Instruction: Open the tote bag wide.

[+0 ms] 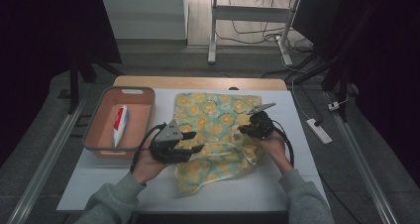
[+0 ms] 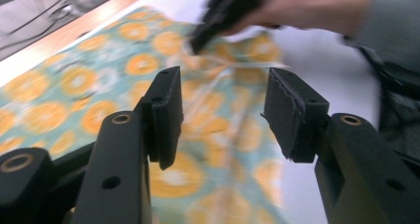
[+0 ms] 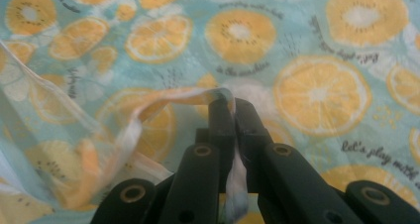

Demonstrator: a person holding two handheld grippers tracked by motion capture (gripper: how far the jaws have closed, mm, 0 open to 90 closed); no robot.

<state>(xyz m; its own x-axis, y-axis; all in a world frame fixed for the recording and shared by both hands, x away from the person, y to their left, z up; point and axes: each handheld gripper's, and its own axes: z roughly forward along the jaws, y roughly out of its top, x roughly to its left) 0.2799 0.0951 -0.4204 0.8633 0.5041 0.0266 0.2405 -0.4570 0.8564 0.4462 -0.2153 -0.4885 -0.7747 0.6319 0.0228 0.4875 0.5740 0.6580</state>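
Note:
A teal cloth (image 1: 218, 130) printed with orange slices lies partly folded on the white table (image 1: 277, 184). My right gripper (image 1: 246, 129) is shut on the cloth's edge (image 3: 218, 96), which rises in a fold between the jaws. In the right gripper view the cloth (image 3: 307, 60) spreads flat beyond that gripper (image 3: 233, 110). My left gripper (image 1: 194, 140) hovers over the cloth's left part, jaws apart with nothing between the pads (image 2: 166, 110). The left gripper view has the cloth (image 2: 99, 85) below that gripper (image 2: 223, 105) and the other hand with its gripper (image 2: 223, 16) farther off.
A pink bin (image 1: 106, 142) stands at the table's left with a red and white tube (image 1: 119, 125) lying in it. Table legs and cables (image 1: 257, 35) are on the floor beyond. A power strip (image 1: 318, 131) lies off the right edge.

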